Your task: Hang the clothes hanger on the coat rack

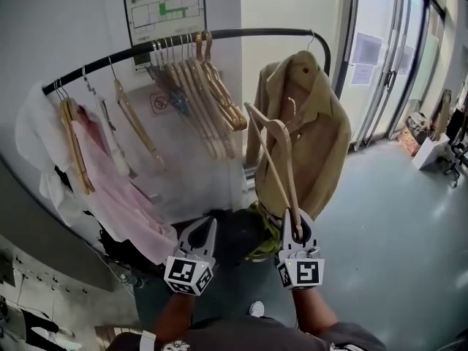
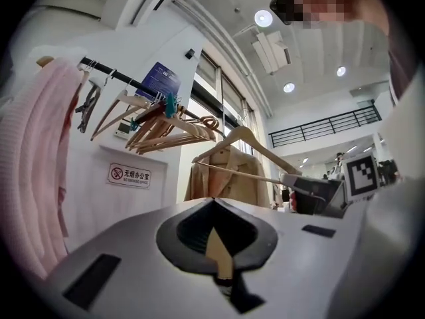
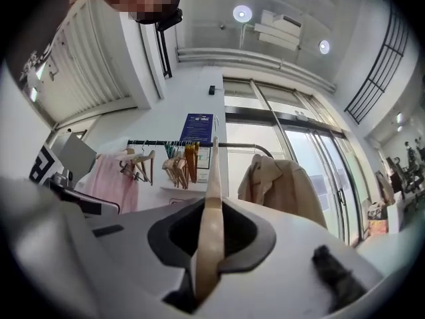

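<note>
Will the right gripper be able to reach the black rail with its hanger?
Probably yes. The right gripper holds the hanger below the rail, and the stretch between the wooden hangers and the tan jacket looks free.

- The black coat rack (image 1: 241,34) curves along the wall.
- From its rail hang a bunch of bare wooden hangers (image 1: 203,86), a tan jacket (image 1: 318,130) and a pink garment (image 1: 117,192).
</note>
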{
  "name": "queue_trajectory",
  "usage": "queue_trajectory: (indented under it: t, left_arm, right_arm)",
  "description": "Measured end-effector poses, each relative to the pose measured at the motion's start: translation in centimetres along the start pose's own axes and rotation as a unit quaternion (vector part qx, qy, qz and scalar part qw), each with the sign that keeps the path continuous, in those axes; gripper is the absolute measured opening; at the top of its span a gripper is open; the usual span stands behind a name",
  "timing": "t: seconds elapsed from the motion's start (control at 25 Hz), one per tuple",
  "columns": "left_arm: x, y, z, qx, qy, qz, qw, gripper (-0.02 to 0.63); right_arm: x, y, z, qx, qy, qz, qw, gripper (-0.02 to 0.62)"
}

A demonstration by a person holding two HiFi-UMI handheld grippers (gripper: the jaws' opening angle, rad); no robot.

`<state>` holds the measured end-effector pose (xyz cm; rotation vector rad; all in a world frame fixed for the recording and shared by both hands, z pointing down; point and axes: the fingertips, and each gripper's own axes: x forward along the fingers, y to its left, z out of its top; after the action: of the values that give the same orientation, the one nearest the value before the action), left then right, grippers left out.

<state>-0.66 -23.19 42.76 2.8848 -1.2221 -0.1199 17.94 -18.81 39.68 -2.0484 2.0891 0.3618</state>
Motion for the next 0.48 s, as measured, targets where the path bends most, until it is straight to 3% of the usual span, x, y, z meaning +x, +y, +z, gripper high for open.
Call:
queue_trajectory:
  t: [0.24, 0.48]
  left_arm:
    - [0.0, 1.6, 0.5, 0.006, -0.006, 0.071, 0.9975, 0.000]
    - [0.6, 2.9, 1.1, 0.015, -0.008, 0.099, 0.9950, 0.000]
  right_arm:
    - [5.0, -0.9, -0.1, 0.008, 0.000, 0.041, 0.999, 0.046]
    - [10.2, -0.9, 1.3, 0.002, 0.000, 0.057, 0.998, 0.046]
